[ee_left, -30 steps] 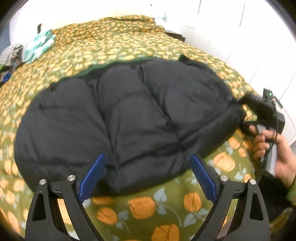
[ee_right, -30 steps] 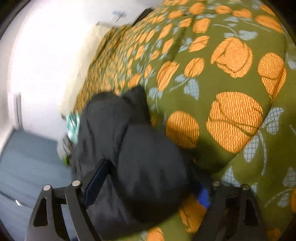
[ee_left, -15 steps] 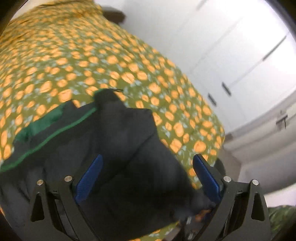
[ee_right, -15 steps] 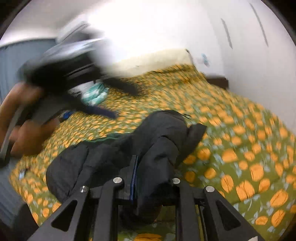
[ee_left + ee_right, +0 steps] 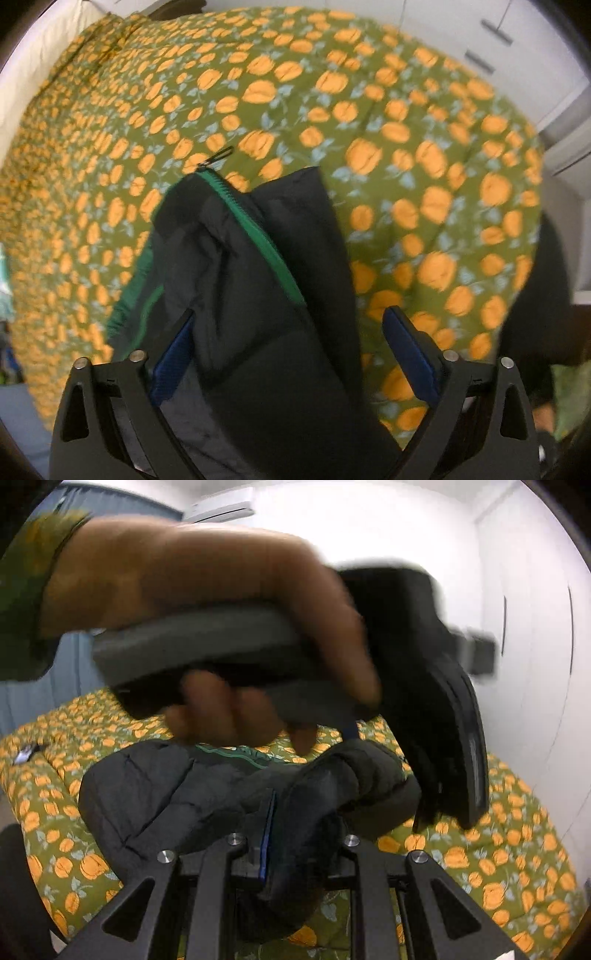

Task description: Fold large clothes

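Note:
A black puffer jacket (image 5: 258, 288) with a green zipper edge (image 5: 255, 229) lies bunched on the bed. My left gripper (image 5: 291, 358) points down over it. Its jaws stand wide and are closing, with a fold of the jacket between them; the right pad (image 5: 410, 354) is clear of the cloth. In the right wrist view my right gripper (image 5: 299, 834) is shut on a raised fold of the jacket (image 5: 177, 797). Just above it a person's hand (image 5: 207, 602) holds the left gripper's grey handle (image 5: 192, 642).
The bed cover (image 5: 424, 155) is green with orange flowers and fills both views. White wardrobe doors (image 5: 535, 627) stand to the right of the bed. A small dark item (image 5: 27, 754) lies on the cover at far left.
The right gripper shut on the jacket's edge, rolled upright and lifted it. The left gripper swung from the jacket's hem to above the folded part with the green zipper.

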The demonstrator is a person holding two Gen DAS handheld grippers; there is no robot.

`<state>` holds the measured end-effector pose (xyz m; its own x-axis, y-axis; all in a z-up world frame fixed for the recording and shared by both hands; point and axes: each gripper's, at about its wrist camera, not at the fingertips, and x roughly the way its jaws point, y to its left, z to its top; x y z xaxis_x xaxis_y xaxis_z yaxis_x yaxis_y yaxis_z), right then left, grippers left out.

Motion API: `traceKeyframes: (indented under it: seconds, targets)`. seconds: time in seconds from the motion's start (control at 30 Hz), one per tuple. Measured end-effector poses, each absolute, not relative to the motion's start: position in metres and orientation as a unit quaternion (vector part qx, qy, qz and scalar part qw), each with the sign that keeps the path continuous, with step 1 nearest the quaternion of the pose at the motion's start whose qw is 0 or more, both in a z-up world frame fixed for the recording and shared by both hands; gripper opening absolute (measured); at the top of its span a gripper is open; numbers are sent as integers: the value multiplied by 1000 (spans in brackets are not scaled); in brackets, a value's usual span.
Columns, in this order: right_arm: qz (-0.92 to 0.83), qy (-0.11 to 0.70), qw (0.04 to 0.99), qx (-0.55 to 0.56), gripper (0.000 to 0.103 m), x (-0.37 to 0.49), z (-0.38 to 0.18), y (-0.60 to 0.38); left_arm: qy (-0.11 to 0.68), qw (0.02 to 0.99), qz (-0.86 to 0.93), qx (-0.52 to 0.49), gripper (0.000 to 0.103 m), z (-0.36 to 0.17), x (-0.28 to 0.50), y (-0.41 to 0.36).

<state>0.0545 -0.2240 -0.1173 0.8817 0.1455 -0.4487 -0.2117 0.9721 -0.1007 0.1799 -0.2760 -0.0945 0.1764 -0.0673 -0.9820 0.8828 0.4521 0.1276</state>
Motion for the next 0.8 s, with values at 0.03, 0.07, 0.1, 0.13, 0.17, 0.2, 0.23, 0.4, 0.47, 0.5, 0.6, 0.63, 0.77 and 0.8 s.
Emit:
traceKeyframes:
  seconds: [0.03, 0.07, 0.1, 0.13, 0.17, 0.2, 0.23, 0.4, 0.47, 0.5, 0.6, 0.63, 0.77, 0.8]
  targets:
    - [93, 222, 967, -82, 19, 53, -117, -220, 540, 665, -344, 385, 71, -99, 184, -276]
    - [94, 222, 966, -90, 19, 52, -118, -216, 553, 661, -339, 377, 57, -104, 188, -274]
    - [94, 226, 965, -90, 19, 52, -119, -215, 564, 656, -342, 367, 48, -107, 191, -272]
    - [96, 231, 964, -85, 19, 53, -121, -216, 568, 655, -346, 359, 36, -110, 192, -269]
    - [97, 232, 964, -84, 19, 53, -121, -217, 565, 657, -350, 355, 30, -110, 192, -266]
    - [98, 231, 964, -84, 19, 52, -121, -219, 561, 662, -355, 349, 28, -106, 191, -262]
    - [100, 229, 965, -84, 20, 51, -120, -220, 557, 667, -357, 341, 25, -101, 191, -260]
    - [153, 225, 961, -46, 85, 40, -101, -224, 527, 725, -354, 266, 22, -56, 210, -220]
    - [172, 218, 961, -13, 87, 32, -94, -230, 520, 750, -343, 222, 21, -34, 223, -193]
    - [177, 220, 959, 4, 87, 29, -92, -234, 518, 758, -341, 202, 21, -25, 229, -179]
    - [180, 230, 955, 50, 87, 26, -93, -247, 514, 783, -322, 139, 22, -4, 253, -115]
    - [175, 237, 954, 56, 87, 28, -96, -251, 514, 791, -310, 122, 22, -1, 261, -90]
    - [167, 267, 947, 57, 87, 39, -107, -252, 524, 809, -259, 59, 22, -11, 281, 8]
    - [169, 271, 946, 59, 87, 41, -107, -250, 526, 811, -251, 50, 22, -16, 282, 25]
